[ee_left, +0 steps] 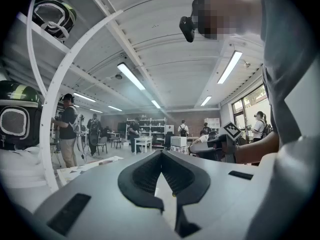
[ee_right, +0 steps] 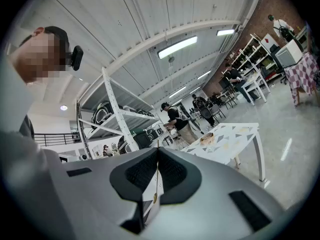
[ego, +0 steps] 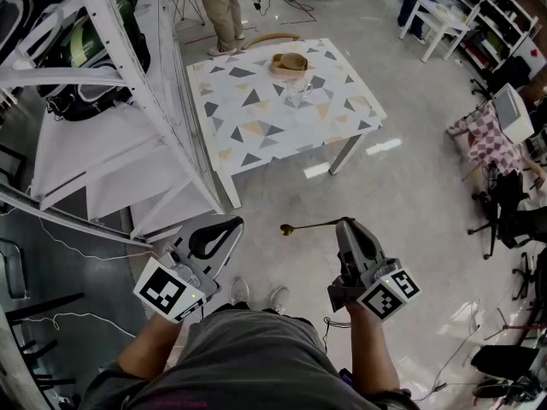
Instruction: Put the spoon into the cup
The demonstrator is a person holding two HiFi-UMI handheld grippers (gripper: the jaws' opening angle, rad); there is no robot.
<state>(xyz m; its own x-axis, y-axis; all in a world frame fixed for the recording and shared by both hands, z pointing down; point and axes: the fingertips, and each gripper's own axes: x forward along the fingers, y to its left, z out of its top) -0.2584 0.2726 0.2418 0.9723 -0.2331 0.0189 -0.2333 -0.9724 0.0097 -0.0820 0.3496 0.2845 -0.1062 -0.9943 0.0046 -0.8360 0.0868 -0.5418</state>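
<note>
A thin gold spoon (ego: 309, 225) sticks out level to the left of my right gripper (ego: 345, 224), which is shut on the end of its handle; the spoon's bowl (ego: 286, 229) hangs over the floor. In the right gripper view the handle (ee_right: 156, 181) shows edge-on between the closed jaws. My left gripper (ego: 238, 221) is shut with nothing in it. Both grippers are held near my body, well short of the triangle-patterned table (ego: 256, 135). On its far half stand a clear glass cup (ego: 297, 92) and, just behind it, a wooden bowl (ego: 289, 61).
A white shelf rack (ego: 128, 101) with dark helmets stands close on the left, next to the table. A person (ego: 222, 7) stands behind the table. Chairs and a checked cloth (ego: 487, 135) crowd the right side. Cables (ego: 60, 319) lie on the floor.
</note>
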